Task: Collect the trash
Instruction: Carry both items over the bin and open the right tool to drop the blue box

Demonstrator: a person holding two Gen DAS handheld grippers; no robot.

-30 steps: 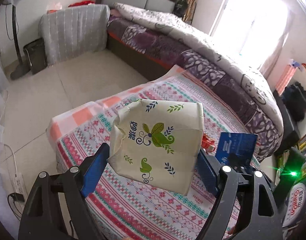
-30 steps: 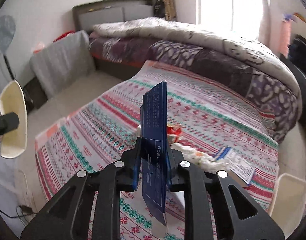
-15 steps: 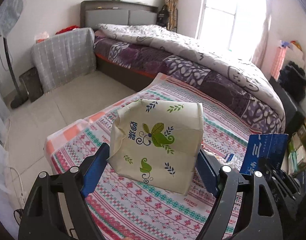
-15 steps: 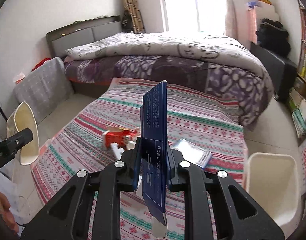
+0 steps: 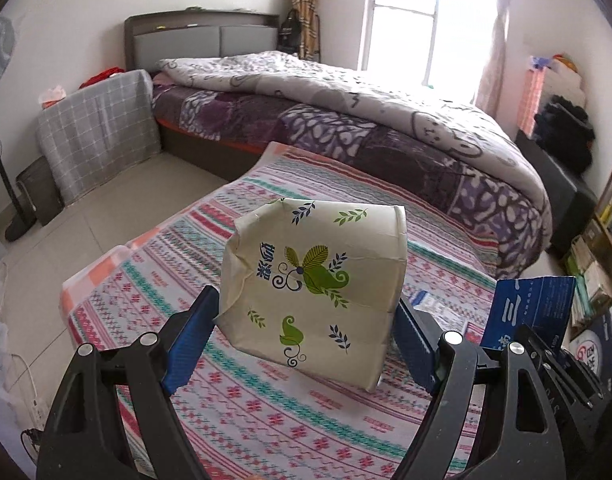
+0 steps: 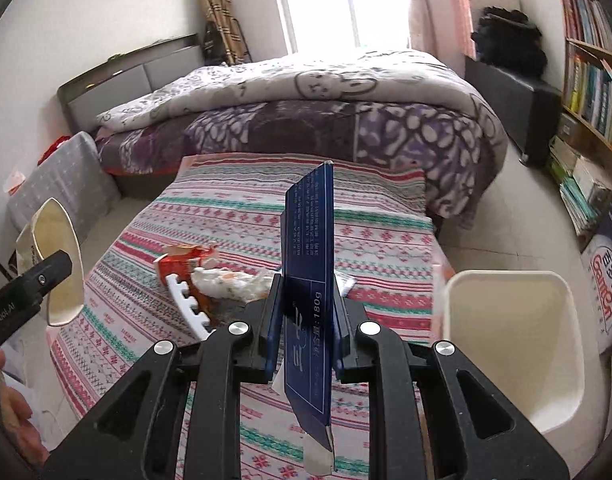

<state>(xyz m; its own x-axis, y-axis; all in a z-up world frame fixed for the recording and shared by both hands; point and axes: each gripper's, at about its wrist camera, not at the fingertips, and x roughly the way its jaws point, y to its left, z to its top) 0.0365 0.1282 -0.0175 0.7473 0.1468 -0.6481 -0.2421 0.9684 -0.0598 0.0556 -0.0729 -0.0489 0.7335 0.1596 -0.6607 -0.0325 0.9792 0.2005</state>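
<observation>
A: Left gripper (image 5: 306, 320) state?

B: Fingers (image 5: 190, 336) spread wide, clamped on the sides of the crumpled cream paper bag (image 5: 313, 284) with the leaf print. Bag is held in the air over the patterned bench cloth (image 5: 178, 280). Same grip as a second ago.

A: Right gripper (image 6: 306, 312)?

B: Fingers nearly together, pinching the flat dark blue carton (image 6: 309, 280), which stands on edge, upright. No change in the grip.

A: What differs, then?

B: Framing. Both views have swung rightwards across the room. In the right wrist view the white bin (image 6: 513, 360) is now largely in frame at lower right, just beside the bench; a second ago only a corner showed. The bookshelf (image 6: 589, 92) has come into view too. In the left wrist view the bed (image 5: 345, 120) sits level now, where earlier it ran tilted.

A: Remaining trash?

B: Torn red carton (image 6: 182, 264), crumpled white wrapper (image 6: 230, 284) and white toothed strip (image 6: 186, 304) lie together on the bench.
</observation>
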